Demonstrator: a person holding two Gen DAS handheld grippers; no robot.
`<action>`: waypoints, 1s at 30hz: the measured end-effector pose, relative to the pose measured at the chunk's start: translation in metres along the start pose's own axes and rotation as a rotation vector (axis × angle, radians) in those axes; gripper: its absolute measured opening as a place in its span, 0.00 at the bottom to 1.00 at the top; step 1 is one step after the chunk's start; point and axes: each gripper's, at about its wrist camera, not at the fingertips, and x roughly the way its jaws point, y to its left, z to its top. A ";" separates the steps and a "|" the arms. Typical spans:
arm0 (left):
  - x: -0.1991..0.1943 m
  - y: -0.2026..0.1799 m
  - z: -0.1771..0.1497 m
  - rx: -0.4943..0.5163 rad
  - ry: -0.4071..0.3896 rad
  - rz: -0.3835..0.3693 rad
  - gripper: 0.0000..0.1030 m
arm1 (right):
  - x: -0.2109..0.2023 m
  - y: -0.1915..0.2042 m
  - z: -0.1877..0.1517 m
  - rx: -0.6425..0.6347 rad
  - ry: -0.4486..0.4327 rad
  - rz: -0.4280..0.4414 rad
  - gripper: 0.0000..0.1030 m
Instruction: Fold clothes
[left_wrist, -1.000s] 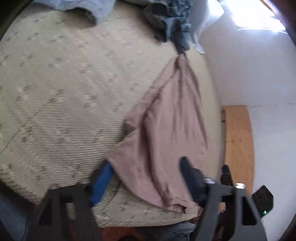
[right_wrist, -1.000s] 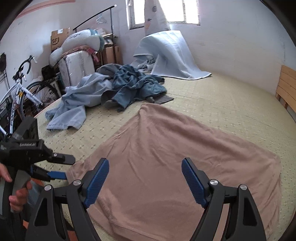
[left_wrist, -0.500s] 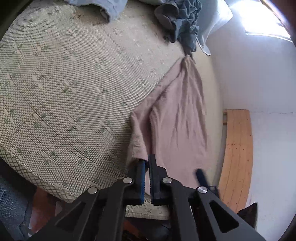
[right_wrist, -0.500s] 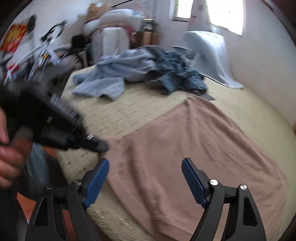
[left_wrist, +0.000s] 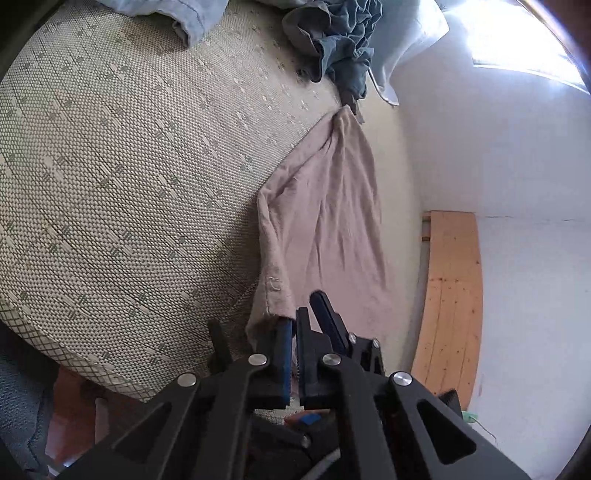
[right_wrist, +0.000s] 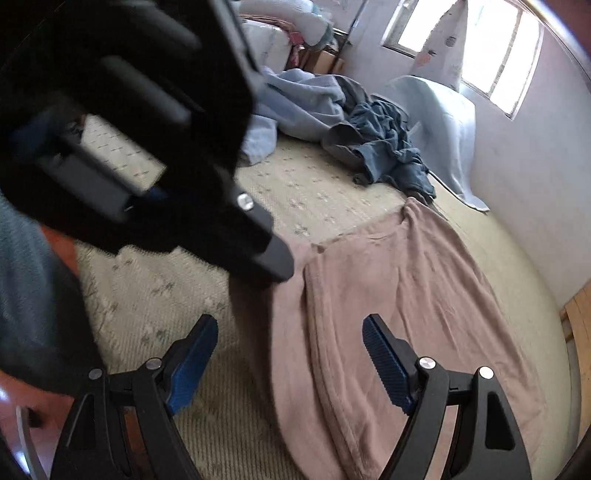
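Observation:
A dusty-pink garment (left_wrist: 332, 229) lies spread on the woven bed mat (left_wrist: 110, 177), its near left corner pulled up. My left gripper (left_wrist: 294, 325) is shut on that corner hem. In the right wrist view the same pink garment (right_wrist: 399, 295) stretches away from me, and the left gripper (right_wrist: 273, 266) looms large and blurred at the garment's left edge. My right gripper (right_wrist: 288, 343) hangs open just above the garment's near edge, with nothing between its blue pads (right_wrist: 384, 354).
A heap of dark blue clothes (right_wrist: 384, 147) and pale blue cloth (right_wrist: 306, 103) lies at the far end of the mat. A light sheet (right_wrist: 443, 129) leans by the window. The wooden bed frame (left_wrist: 450, 295) runs along the white wall.
My left gripper closed on the pink garment's corner and lifted it, bunching that edge. The right gripper swung left and closer to the left gripper, staying open.

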 end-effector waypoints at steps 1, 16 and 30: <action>-0.001 -0.001 -0.001 0.001 -0.001 -0.003 0.00 | 0.003 0.000 0.001 0.004 0.002 -0.010 0.81; -0.007 0.006 0.004 -0.060 -0.005 -0.037 0.05 | 0.035 -0.004 0.013 0.045 0.077 -0.108 0.07; -0.037 0.020 0.015 -0.022 0.104 -0.207 0.56 | 0.012 -0.033 0.026 0.156 0.035 0.033 0.04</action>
